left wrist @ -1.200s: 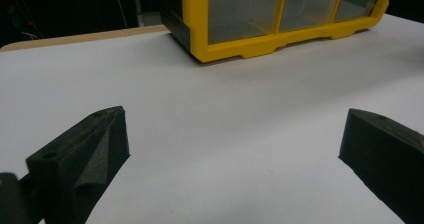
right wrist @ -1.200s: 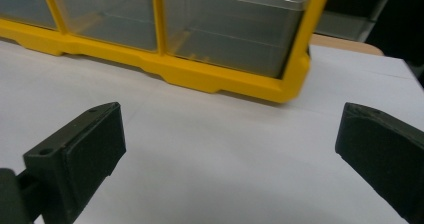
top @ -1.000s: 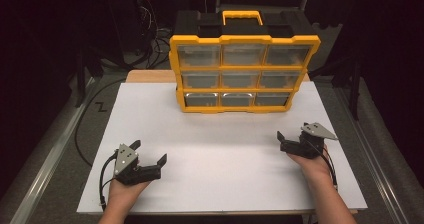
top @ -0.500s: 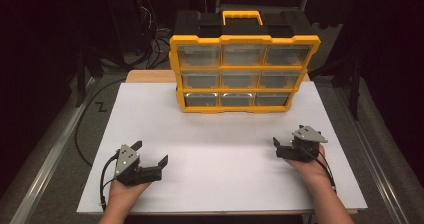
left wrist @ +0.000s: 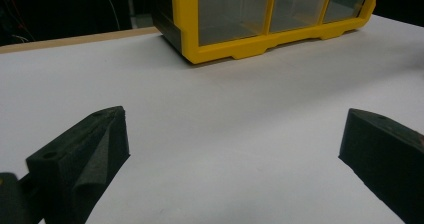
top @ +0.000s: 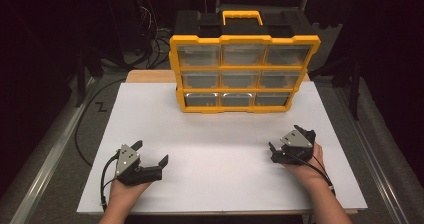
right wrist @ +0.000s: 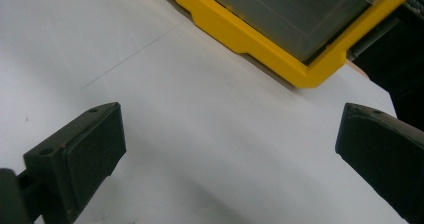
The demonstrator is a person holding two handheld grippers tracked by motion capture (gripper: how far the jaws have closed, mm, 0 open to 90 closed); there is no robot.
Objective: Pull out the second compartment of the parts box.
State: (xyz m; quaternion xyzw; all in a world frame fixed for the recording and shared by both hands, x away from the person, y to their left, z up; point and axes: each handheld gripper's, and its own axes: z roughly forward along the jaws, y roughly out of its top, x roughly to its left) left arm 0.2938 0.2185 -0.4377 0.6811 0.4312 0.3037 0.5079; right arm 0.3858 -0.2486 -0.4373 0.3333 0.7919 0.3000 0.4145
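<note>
High view first: a white board [top: 220, 149] covers a wooden tabletop, whose bare edge peeks out just behind it at the far left [top: 147, 76]. Around the table the room is dark; a grey floor runs down both sides, with a metal rail [top: 47, 169] at the left and a loose black cable [top: 82, 134] curling beside it. More cables and dim equipment sit in the shadow behind.

At the far middle of the board stands a yellow organizer case [top: 244, 71], upright, with a yellow handle on top and three rows of clear drawers facing the person. What the drawers contain is too dim to make out (the plastic only reflects grey).

Both grippers sit near the front edge, well apart from the case and from each other. The left gripper [top: 150, 154] rests low over the board with its jaws spread wide and nothing between them; the left gripper view confirms this, with bare white board in the gap and the case's lower left corner [left wrist: 280, 29] cut off by the top of the frame. The right gripper [top: 290, 136] is likewise spread and empty; its own view is tilted, and shows just one bottom corner of the case [right wrist: 300, 44].
</note>
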